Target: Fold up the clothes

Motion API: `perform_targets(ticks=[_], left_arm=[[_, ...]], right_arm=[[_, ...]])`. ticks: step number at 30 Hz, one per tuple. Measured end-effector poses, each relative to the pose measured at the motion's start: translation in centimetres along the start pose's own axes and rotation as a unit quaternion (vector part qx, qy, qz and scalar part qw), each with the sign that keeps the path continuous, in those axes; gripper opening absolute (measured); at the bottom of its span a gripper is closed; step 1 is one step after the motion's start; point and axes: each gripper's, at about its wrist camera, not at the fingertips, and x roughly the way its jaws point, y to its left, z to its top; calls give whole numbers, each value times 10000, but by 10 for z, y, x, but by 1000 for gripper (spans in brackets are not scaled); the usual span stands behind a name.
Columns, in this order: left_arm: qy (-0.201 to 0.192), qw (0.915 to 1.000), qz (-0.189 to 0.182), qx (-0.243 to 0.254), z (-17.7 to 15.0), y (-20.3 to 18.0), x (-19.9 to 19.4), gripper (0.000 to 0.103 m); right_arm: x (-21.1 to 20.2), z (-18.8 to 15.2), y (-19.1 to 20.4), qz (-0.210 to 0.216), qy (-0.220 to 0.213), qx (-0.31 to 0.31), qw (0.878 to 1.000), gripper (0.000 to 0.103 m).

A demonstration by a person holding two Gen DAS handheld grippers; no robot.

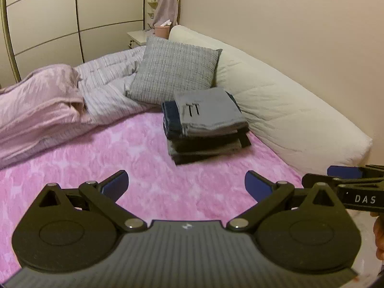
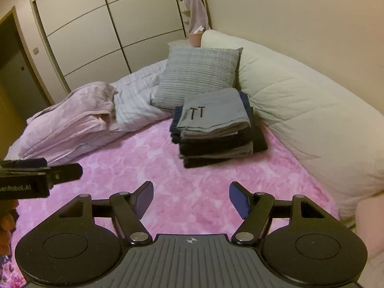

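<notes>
A stack of folded clothes [image 1: 206,129] [image 2: 218,132] sits on the pink blanket [image 1: 134,148] [image 2: 148,158], with a grey garment bearing two dark marks on top and dark items below. My left gripper [image 1: 186,183] hovers open above the blanket, short of the stack, with nothing between its fingers. My right gripper [image 2: 191,198] is open and empty too, likewise in front of the stack. Each gripper shows at the edge of the other's view: the right one [image 1: 345,182] at the far right, the left one [image 2: 36,175] at the far left.
A grey cushion [image 1: 172,69] [image 2: 199,74] leans behind the stack. A long cream bolster [image 1: 283,110] [image 2: 307,117] runs along the wall on the right. Crumpled pink and striped bedding [image 1: 48,105] [image 2: 79,117] lies at the left. Wardrobe doors [image 2: 115,24] stand behind.
</notes>
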Motion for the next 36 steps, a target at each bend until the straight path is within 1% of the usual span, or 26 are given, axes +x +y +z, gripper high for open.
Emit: perform_targets(ticks=[2,6,12,17,29,36], left_arm=[[42,10000,-51,31,-13,2,-15,101],[127,9998,-181,23,-34,3,-41,101],[154,9995,-285,72,-48,-5,-62,101],[184,9994,-277,36,-51,-20,-63,101],[194,9996,-121,-177,-41,-64,-44,101],[189,9995,-12,-243,-37,-78,-35,101]], right_arm=[[-14,-13,10,21,-26,21,10000,67],[-37,-35,25,65,54,35,10000,67],[-60,-47,29,93,46,33,9999,67],[-66,-46,16,124,21,3,9999,67],[-61,-29,-30,298,141,-198,9993,67],[-56,-19,-50,445,170,-285,9985,67]])
